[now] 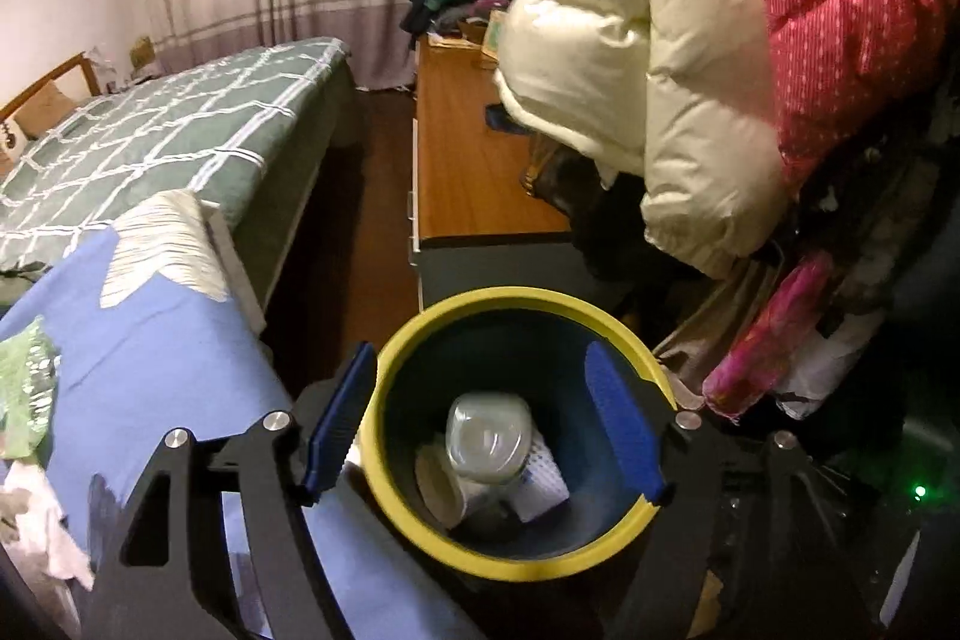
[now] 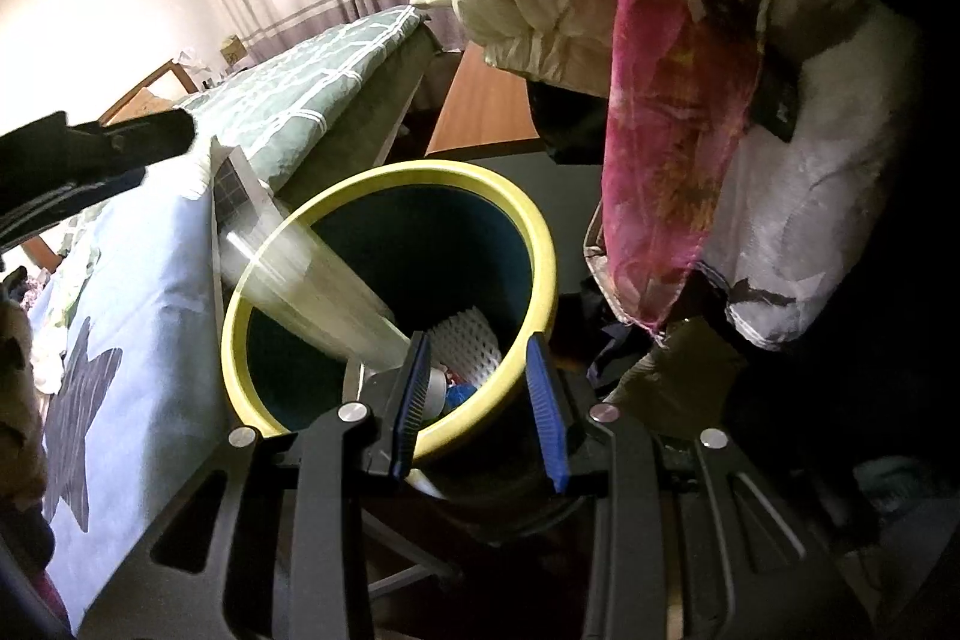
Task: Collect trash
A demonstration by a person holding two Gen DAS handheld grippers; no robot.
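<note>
**Left wrist view: dropping trash into the bin**

Left claw (image 1: 480, 418) is standing spread and empty over the bin (image 1: 510, 298); the bottle (image 1: 489, 439) is lying inside.

Right claw (image 2: 480, 406) is hanging half-spread, pinching nothing, at the rim; keep it steady.

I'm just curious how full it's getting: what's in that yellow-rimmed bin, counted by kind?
Clear plastic bottle: 1
Paper cup: 1
White dotted wrapper: 1
Total: 3 visible
</note>
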